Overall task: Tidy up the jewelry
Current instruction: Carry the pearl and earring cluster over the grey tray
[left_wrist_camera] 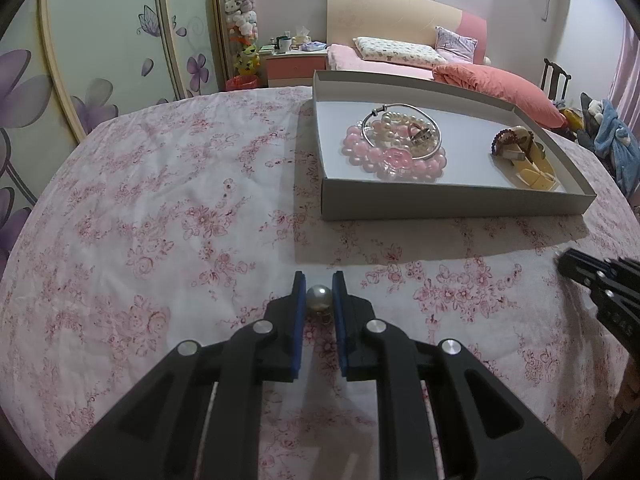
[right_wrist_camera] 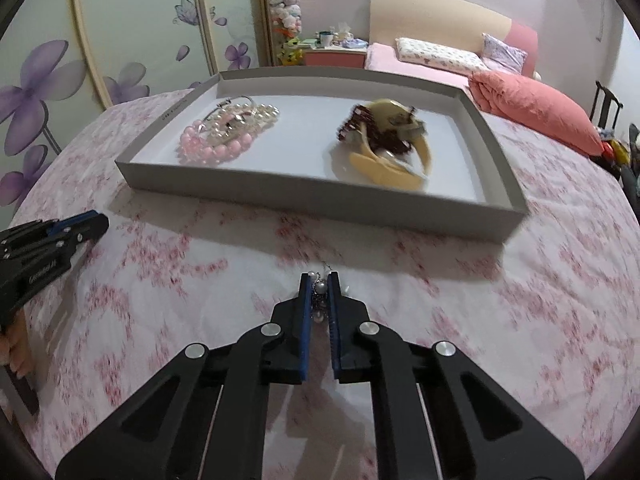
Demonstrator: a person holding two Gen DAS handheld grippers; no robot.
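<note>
Pearl earring (left_wrist_camera: 318, 299) pinched near left gripper (left_wrist_camera: 319, 294) tips; may roll out. Right gripper (right_wrist_camera: 320, 294) clamps beaded chain piece (right_wrist_camera: 320, 300); dangling end could snag tray (right_wrist_camera: 320, 200) wall.

Left hand-held gripper (left_wrist_camera: 319, 296) low over the worktop, pointing toward its far edge, blue-padded fingers (left_wrist_camera: 298, 320) nearly closed, pinching a small pearl piece (left_wrist_camera: 319, 298). Right hand-held gripper (right_wrist_camera: 320, 294) level alongside, well apart, fingers (right_wrist_camera: 306, 320) drawn narrow, clamping a beaded chain piece (right_wrist_camera: 320, 294).
</note>
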